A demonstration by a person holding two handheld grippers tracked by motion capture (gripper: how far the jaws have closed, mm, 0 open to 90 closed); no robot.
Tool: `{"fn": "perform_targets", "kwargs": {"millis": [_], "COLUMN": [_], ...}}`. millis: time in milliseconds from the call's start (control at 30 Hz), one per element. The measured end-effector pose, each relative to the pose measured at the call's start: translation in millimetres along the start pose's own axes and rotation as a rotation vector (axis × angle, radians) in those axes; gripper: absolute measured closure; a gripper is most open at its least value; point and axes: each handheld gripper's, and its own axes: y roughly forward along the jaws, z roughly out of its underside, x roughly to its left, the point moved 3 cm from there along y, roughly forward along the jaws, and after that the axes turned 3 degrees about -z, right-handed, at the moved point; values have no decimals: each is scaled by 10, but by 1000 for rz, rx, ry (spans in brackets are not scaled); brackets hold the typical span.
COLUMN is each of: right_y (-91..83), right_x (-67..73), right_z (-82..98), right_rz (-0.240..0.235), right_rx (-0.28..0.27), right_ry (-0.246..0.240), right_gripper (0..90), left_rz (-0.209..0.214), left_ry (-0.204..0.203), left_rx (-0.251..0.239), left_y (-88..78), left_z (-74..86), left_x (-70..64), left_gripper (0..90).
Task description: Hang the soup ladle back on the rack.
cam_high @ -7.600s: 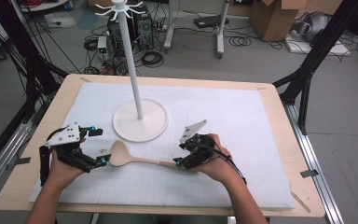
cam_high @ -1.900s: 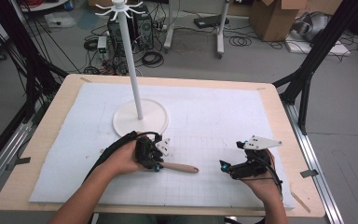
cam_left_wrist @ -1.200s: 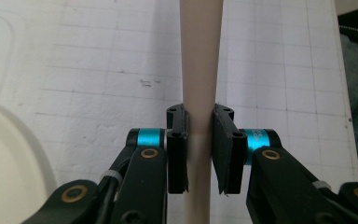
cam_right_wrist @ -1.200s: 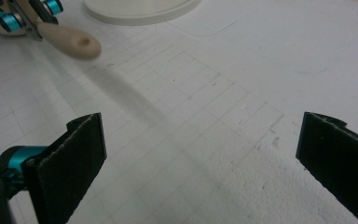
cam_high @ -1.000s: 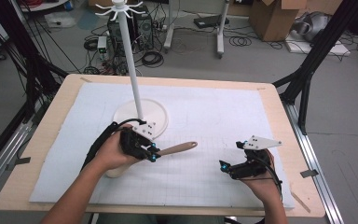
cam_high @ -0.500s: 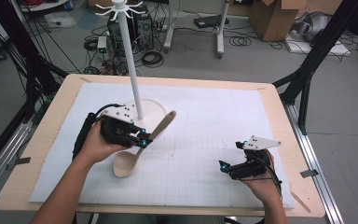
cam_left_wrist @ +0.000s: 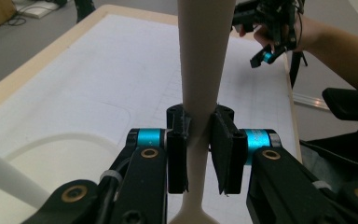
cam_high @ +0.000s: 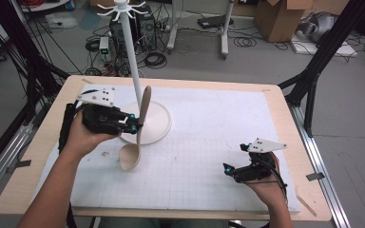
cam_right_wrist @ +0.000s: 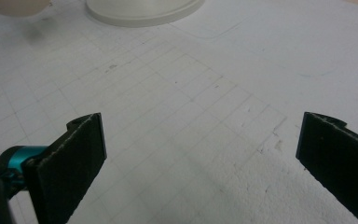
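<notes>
Left gripper [cam_high: 135, 127] clamps wooden spoon [cam_high: 138, 130] — upright, right gripper [cam_high: 228, 169] wide.

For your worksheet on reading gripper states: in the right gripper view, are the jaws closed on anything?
No: the right gripper has its two black jaws standing wide apart, with only the bare white gridded mat between them.

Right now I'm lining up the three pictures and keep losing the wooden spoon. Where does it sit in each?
High view: the wooden spoon hangs left of centre, bowl down, gripped by the left tool.
Left gripper view: its handle runs up the middle, pinched between the jaws.
Right gripper view: its bowl shows at the top left corner.
Shared landmark: the white stand base.
</notes>
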Motion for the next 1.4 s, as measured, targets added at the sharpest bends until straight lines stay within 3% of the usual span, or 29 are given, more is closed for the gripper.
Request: {"fn": "perform_targets", "kwargs": {"millis": [100,700,1167,1400], "right_y": [-4,-3,-1,-6], "right_x": [-1,2,7,11], "right_z": [-3,-6,-13,-15], "right_rz": [1,-4,-2,-5], "right_rx": [-2,-2,-4,-5], "right_ry": [0,-2,-10,-9], "right_gripper": [2,2,2,2], "left_rz": [-6,-44,-133,-179], "left_ry": [-26,-45,-40,-55], "left_rx": [-29,-55,-62,-64], "left_y": [-92,-428,-719,-770], "left_z": [-40,-256,-583,-753], "left_x": [50,275,427,490], "left_gripper": [766,765,766,766]}}
